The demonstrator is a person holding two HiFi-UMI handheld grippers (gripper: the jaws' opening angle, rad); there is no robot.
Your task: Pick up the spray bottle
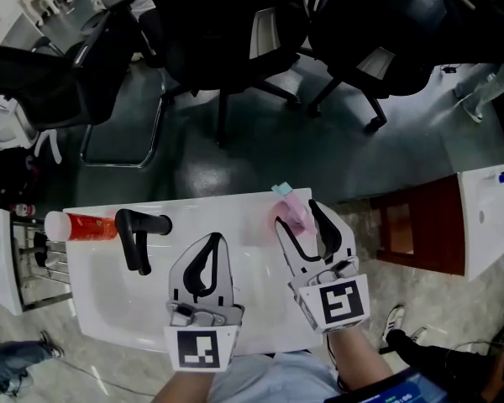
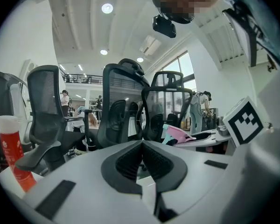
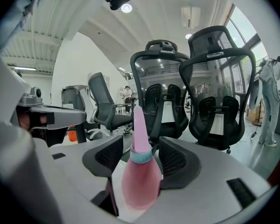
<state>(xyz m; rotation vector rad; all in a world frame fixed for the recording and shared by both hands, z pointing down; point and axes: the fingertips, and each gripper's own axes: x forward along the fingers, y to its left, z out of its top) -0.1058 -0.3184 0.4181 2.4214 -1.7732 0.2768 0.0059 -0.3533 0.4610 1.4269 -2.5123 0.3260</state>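
Note:
The pink spray bottle with a teal collar stands near the far edge of the white table. My right gripper is open, one jaw on each side of it. In the right gripper view the spray bottle stands upright between the pads, which lie close beside its body without visibly squeezing it. My left gripper is shut and holds nothing, a hand's width to the left of the bottle. In the left gripper view its jaws meet, and the pink bottle shows to the right.
A red bottle with a white cap lies at the table's left end, standing out in the left gripper view. A black handle-shaped object lies beside it. Black office chairs crowd the floor beyond the table; a brown cabinet stands at right.

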